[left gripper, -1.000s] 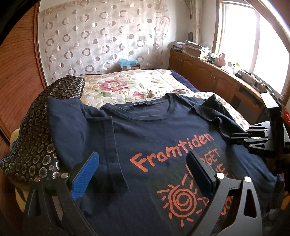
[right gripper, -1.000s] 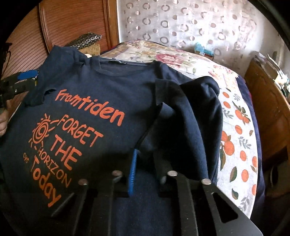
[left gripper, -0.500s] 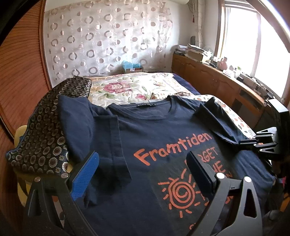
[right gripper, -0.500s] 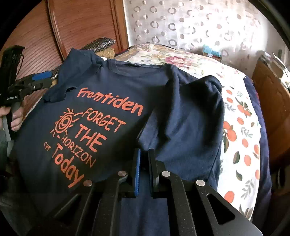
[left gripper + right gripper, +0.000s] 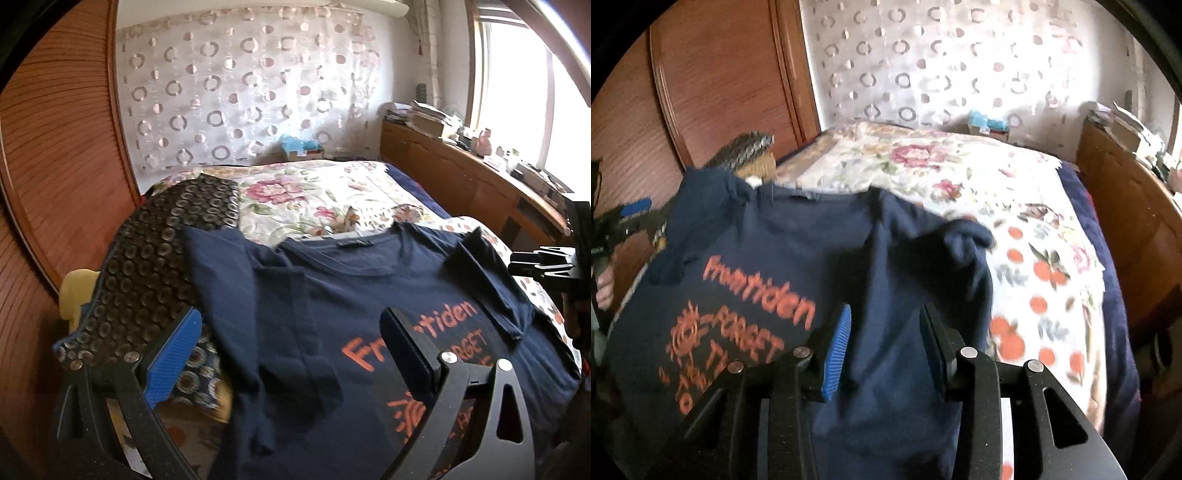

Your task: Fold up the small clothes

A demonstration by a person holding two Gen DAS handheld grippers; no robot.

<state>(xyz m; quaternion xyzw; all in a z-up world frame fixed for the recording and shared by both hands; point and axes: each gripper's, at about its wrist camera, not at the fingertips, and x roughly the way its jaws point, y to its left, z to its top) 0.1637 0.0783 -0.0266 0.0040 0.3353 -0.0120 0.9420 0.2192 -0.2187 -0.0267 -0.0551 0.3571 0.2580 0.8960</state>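
Observation:
A navy T-shirt (image 5: 332, 295) with orange print lies face up on the bed, both sleeve sides folded inward. The left gripper (image 5: 291, 354) hovers over the shirt's left part, open wide, with nothing between its blue pad (image 5: 173, 362) and its black finger. The right gripper (image 5: 886, 347) is above the folded right side of the T-shirt (image 5: 798, 266); its jaws are opening and the cloth lies below them, not pinched. Each gripper shows in the other's view: the right gripper (image 5: 543, 262) at the far right edge, the left gripper (image 5: 624, 221) at the far left, with a hand (image 5: 605, 291) under it.
A dark ring-patterned pillow (image 5: 159, 266) lies under the shirt's left shoulder. The floral quilt (image 5: 314, 192) stretches behind the shirt, and a fruit-print sheet (image 5: 1045, 295) to its right. Wooden panelling (image 5: 55, 166) stands on the left and a cluttered wooden cabinet (image 5: 461, 184) on the right.
The right gripper, shut on the shirt's folded side before, has let the cloth go, parted its jaws and lifted. The left gripper stayed open and pulled back and up.

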